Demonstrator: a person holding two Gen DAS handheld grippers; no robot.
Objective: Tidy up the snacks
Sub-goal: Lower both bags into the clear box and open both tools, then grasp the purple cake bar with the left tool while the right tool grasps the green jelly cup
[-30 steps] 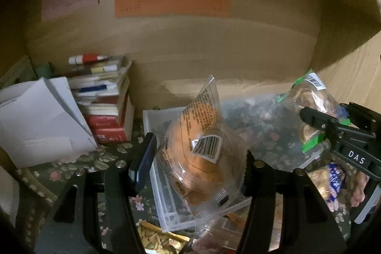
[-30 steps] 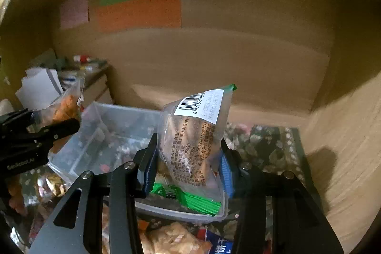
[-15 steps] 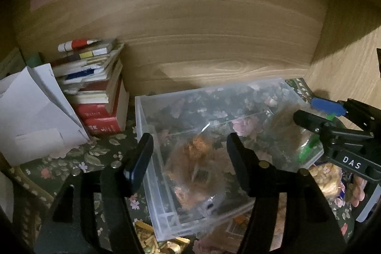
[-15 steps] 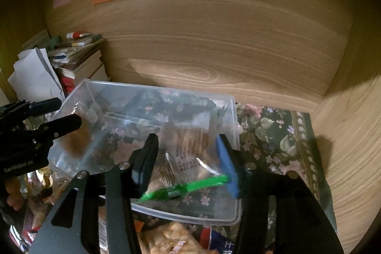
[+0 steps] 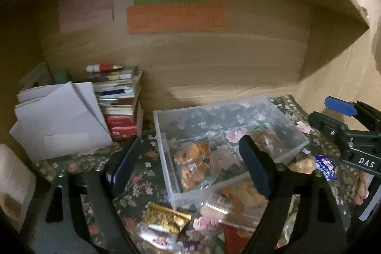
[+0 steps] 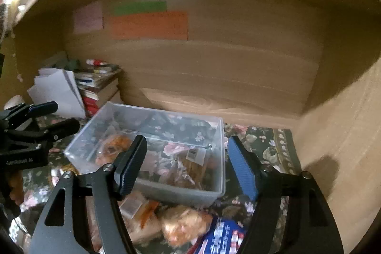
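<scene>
A clear plastic bin stands on the floral cloth. An orange snack pack lies in its left part, and a second clear snack pack lies in its right part. My left gripper is open and empty, in front of and above the bin's left end. My right gripper is open and empty, in front of and above the bin's right part. Loose snack packs lie in front of the bin: a gold one, a pale orange one and a blue one.
A stack of books and white folded papers stand left of the bin. Wooden walls close the back and right. Coloured paper notes hang on the back wall. Floral cloth lies bare right of the bin.
Both grippers opened and dropped their snack packs into the bin, then pulled back and up. The packs now lie on the bin's floor.
</scene>
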